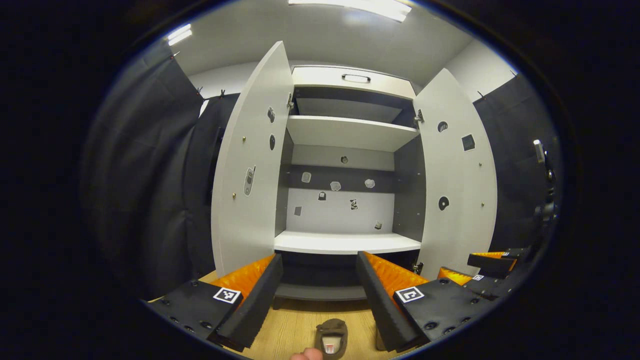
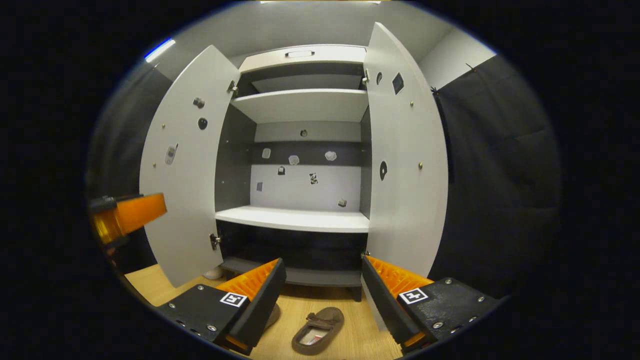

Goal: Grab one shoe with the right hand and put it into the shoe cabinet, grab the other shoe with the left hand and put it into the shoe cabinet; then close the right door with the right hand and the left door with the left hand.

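- The brown moccasin slipper [image 2: 318, 324] lies on the wooden floor [image 2: 360, 335] just below and ahead of the right gripper [image 2: 320, 290], between its spread, empty jaws; its long axis runs diagonally, toe up and to the right
- In the left gripper view the same slipper [image 1: 331, 338] sits low between the left gripper [image 1: 317, 295] fingers, also spread and empty; the right looks better placed, by my judgement
- A second, pale shoe [image 2: 273, 316] peeks beside the right gripper's left finger, mostly hidden
- The slipper looks soft and suede-like with a stitched seam
- The shoe cabinet [image 2: 295, 219] stands open, smooth white shelves, both doors swung wide
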Demonstrator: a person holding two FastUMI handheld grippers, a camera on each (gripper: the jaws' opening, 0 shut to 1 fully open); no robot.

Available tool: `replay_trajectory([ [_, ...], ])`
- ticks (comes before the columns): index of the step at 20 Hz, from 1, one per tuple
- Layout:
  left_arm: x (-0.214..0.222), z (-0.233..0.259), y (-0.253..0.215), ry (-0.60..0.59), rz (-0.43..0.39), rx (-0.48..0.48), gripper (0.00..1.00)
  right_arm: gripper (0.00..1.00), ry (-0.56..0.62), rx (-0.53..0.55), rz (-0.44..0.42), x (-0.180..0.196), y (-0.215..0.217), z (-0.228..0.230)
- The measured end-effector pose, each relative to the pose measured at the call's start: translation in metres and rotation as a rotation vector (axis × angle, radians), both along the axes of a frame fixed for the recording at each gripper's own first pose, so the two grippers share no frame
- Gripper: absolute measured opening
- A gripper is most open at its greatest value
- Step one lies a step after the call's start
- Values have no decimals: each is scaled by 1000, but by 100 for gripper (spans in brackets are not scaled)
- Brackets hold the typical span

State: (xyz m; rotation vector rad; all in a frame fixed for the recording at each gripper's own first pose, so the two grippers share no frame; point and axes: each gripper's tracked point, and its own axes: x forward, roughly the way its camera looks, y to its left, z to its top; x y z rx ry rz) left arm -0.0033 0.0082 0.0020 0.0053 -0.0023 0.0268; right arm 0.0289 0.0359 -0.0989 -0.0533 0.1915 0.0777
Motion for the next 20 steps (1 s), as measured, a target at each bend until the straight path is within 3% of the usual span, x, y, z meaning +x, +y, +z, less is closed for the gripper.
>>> replay_trajectory([
  [9,-2,-11,5,21,13,-16,96,95,480,-55,-53,-11,-25,-210],
  [15,-1,-18,11,38,29,-19,99,93,583,-197,-82,10,-46,-280],
  [17,-1,-18,17,37,43,-11,100,92,601,-176,-60,20,-41,-293],
  [20,1,-18,22,38,59,-7,96,82,605,-211,-58,37,-48,-309],
])
